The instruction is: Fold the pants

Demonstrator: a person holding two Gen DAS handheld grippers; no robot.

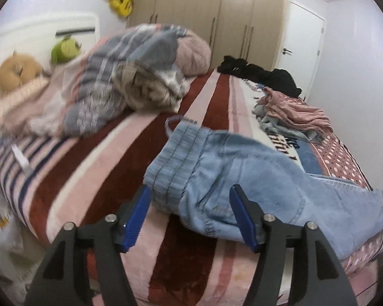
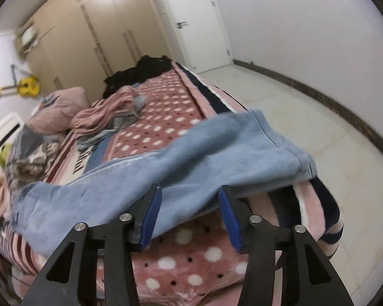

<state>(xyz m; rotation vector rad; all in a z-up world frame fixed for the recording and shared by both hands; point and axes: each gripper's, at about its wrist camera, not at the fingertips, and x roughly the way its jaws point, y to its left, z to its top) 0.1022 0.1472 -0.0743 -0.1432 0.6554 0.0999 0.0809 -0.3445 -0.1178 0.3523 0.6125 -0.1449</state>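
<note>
Light-blue denim pants on striped bed blanket: left view shows waistband, right view hem at bed edge. Left gripper and right gripper both spread apart, gripping nothing.

the quilt heap left of the pants is smeared by blur, its folds hard to read. beside the heap, the tan plush shows no clear face. lettering on the blanket runs under the pants and cannot be read. from the right wrist, the pants' waist end blurs out, and the blanket beneath them is covered.
</note>
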